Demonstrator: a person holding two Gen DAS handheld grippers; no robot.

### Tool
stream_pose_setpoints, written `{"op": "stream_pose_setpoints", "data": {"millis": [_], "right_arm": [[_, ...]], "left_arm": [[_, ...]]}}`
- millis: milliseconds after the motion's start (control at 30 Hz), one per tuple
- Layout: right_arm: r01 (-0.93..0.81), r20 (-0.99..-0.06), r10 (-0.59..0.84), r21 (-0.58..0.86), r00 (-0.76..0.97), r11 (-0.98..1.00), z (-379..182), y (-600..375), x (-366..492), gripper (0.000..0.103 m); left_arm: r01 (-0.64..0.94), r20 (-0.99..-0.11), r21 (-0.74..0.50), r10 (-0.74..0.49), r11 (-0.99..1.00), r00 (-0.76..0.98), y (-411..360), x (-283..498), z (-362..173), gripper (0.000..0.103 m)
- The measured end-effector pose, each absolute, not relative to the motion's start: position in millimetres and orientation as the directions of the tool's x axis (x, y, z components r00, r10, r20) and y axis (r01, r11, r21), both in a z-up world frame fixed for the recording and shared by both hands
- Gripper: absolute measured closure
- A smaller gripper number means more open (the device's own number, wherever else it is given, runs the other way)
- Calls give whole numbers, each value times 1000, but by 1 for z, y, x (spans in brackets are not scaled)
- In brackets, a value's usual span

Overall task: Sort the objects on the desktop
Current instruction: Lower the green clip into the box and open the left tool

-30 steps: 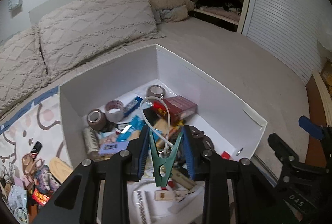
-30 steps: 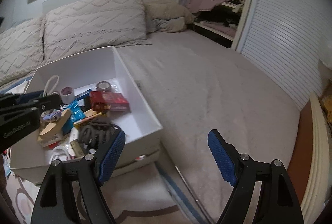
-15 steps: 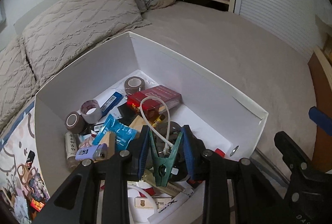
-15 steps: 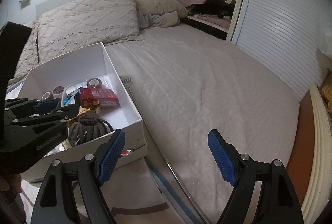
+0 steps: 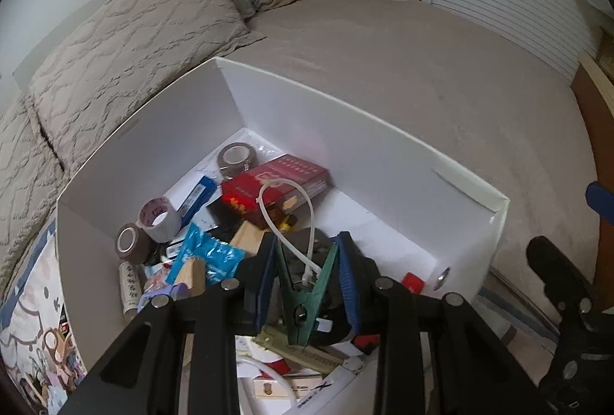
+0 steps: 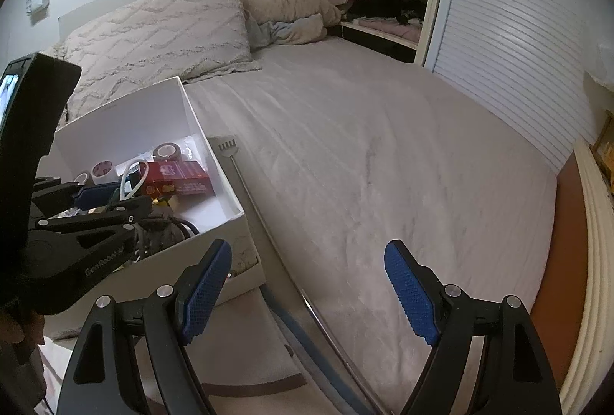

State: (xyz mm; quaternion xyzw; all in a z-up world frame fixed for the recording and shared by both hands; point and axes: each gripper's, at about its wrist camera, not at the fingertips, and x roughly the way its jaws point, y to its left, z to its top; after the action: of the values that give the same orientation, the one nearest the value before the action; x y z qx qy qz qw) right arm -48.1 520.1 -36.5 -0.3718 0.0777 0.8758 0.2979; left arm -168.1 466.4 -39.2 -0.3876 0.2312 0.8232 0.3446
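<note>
The bed (image 6: pixel 364 146) stretches ahead of both tools, with the white box (image 5: pixel 345 131) resting on it. The left tool (image 5: pixel 307 263) hangs over the box's near end, its jaws nearly closed and clamped on a green peg (image 5: pixel 307 296), whose open end grips a white cable (image 5: pixel 286 211). Just beyond lie a red box (image 5: pixel 276 179) and tape rolls (image 5: pixel 159 219). The right tool (image 6: pixel 307 294) sits right of the box over the bed, jaws wide apart, holding nothing

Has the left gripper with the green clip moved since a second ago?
Yes. In the left wrist view, the left gripper, shut on the green clip, has advanced further over the white box and closer to the red carton.
</note>
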Motion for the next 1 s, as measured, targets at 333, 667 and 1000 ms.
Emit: {"op": "stream_pose_setpoints", "data": {"millis": [333, 667, 1000], "right_arm": [[-590, -689, 467, -71, -554, -805, -34, 524, -43, 21], [-590, -688, 466, -68, -556, -805, -33, 523, -43, 21], [-597, -689, 465, -58, -555, -800, -32, 525, -42, 21]], "left_arm": [[-783, -791, 105, 425, -613, -440, 481, -161, -36, 72], [-814, -784, 101, 458, -572, -419, 490, -158, -30, 72], [-825, -761, 83, 499, -559, -414, 491, -155, -30, 41]]}}
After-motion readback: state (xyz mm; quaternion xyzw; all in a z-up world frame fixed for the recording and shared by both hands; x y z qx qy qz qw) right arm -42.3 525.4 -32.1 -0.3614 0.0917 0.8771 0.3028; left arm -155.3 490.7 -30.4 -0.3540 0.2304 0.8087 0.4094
